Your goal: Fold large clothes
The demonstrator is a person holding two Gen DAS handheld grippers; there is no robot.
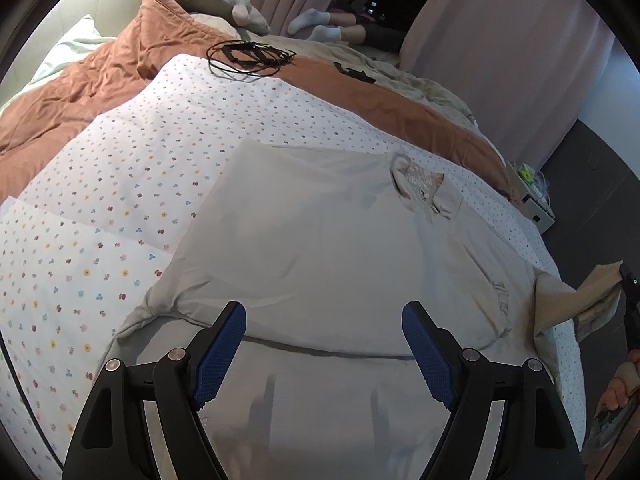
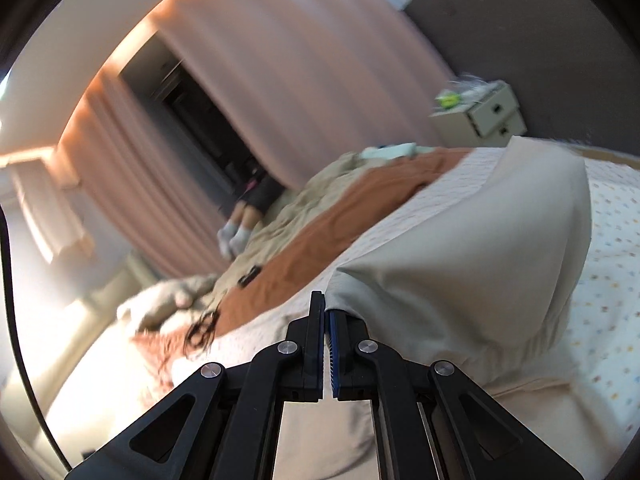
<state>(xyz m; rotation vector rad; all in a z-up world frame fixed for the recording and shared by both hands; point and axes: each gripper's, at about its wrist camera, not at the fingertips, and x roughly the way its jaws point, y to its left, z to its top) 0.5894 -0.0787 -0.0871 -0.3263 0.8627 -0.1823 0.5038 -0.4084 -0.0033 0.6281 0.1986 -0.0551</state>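
A pale beige collared shirt (image 1: 320,248) lies on the flowered sheet (image 1: 120,184) of the bed, its left side folded over the middle, collar (image 1: 424,196) at the far right. My left gripper (image 1: 324,320) is open and empty just above the shirt's near edge. My right gripper (image 2: 326,312) is shut on a fold of the shirt's cloth (image 2: 472,264), which hangs lifted in a ridge above the sheet. In the left wrist view the right gripper (image 1: 624,288) shows at the far right edge holding the lifted sleeve (image 1: 568,300).
A rust-coloured duvet (image 1: 80,80) and a grey pillow (image 1: 216,0) lie at the far side of the bed. Black cables (image 1: 248,58) rest on the sheet's far edge. A person's socked feet (image 1: 316,24) lie by the pink curtains (image 1: 500,40). A white bedside cabinet (image 2: 480,112) stands beyond the bed.
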